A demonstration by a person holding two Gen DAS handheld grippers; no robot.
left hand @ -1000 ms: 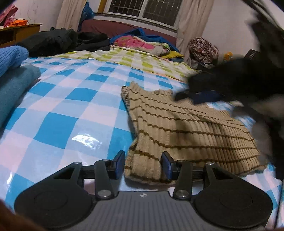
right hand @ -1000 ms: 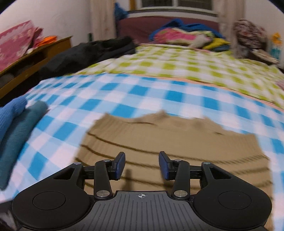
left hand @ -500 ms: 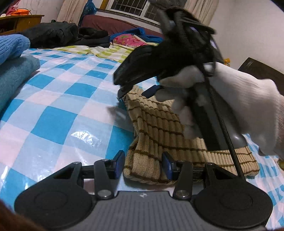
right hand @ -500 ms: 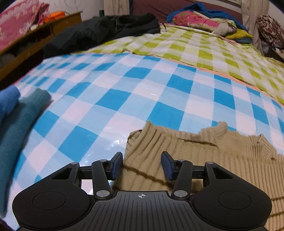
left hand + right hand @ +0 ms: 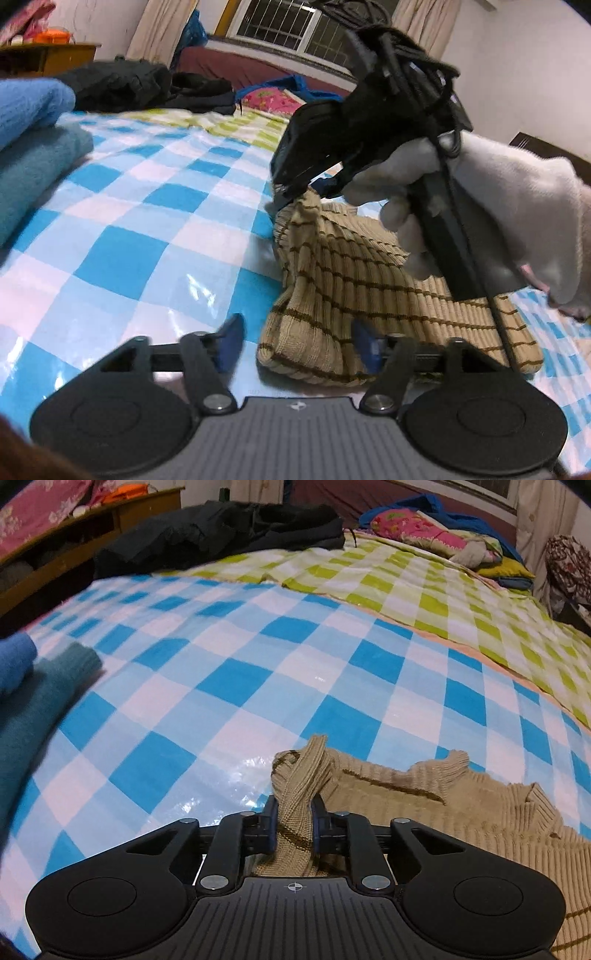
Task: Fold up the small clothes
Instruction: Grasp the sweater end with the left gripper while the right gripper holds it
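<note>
Knitwear is the item at stake: a tan ribbed sweater with thin brown stripes (image 5: 354,273) lies on the blue-and-white checked plastic sheet (image 5: 122,229) covering the bed, already doubled over once. Half a second earlier the right gripper (image 5: 293,821) was spread above the far corner of the garment; now its jaws are clamped on a bunched fold of that corner, which is lifted clear of the sheet, as is seen from both wrist views. The white-gloved right hand (image 5: 491,206) is shown squeezing the handle. The left gripper (image 5: 295,341) has hardly moved in that time: its jaws are spread wide, straddling the near hem, with its right pad against the knit and nothing pinched. A grasp has thus been secured at one end only, so the next fold is judged ready only once the near corner is also gripped. A folded teal knit (image 5: 44,694) with a blue knit (image 5: 14,657) on it is stacked well apart to the left.
</note>
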